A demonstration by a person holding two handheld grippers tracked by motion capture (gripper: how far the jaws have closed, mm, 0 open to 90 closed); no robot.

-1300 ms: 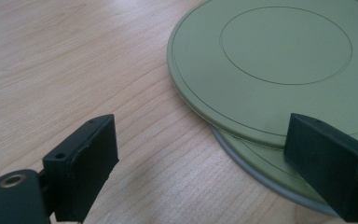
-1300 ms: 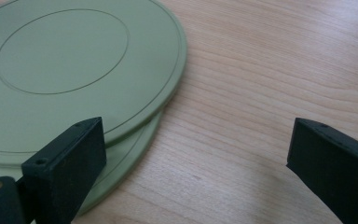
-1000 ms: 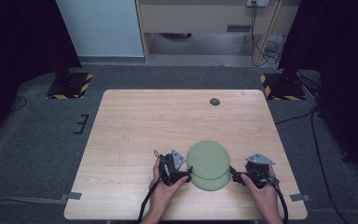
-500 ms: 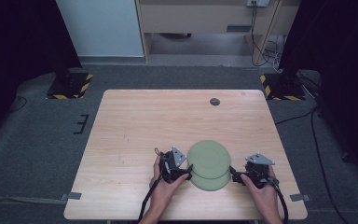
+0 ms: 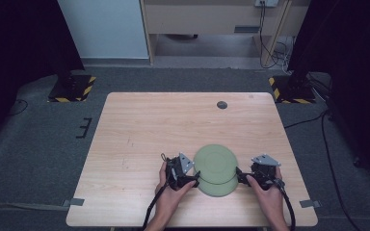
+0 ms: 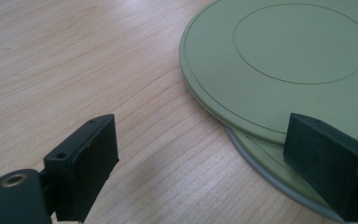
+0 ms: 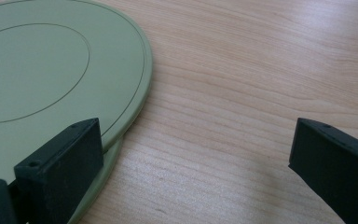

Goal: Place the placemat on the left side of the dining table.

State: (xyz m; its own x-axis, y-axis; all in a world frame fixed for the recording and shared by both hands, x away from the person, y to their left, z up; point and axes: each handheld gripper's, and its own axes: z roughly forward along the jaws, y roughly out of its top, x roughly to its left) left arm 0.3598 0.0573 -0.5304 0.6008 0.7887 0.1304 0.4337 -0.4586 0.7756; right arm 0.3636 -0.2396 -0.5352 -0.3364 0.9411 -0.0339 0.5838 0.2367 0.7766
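Where the two green plates lie stacked near the front edge of the wooden table (image 5: 139,125), positions as follows. Upper plate (image 5: 215,163): offset toward the far side, overlapping the lower plate (image 5: 219,188), whose near rim projects from beneath. Undersides up, apparently (a thin engraved ring on the flat face of each); no brand, label or lettering legible on either.

Left gripper (image 5: 191,180): held in the left hand (image 5: 169,196), just beside the left edge of the stack, jaws spread wide. In the left gripper view, one jaw over bare wood, the other over the rim of the lower plate (image 6: 265,161), with the upper plate (image 6: 284,60) beyond; nothing clamped.

Right gripper (image 5: 241,177): held in the right hand (image 5: 270,199), just beside the right edge of the stack, jaws likewise wide apart. In the right gripper view, one jaw over the edge of the upper plate (image 7: 51,79), the other well off over wood; no grip.

Small dark disc (image 5: 221,104): near the far edge of the table, well apart from the plates.
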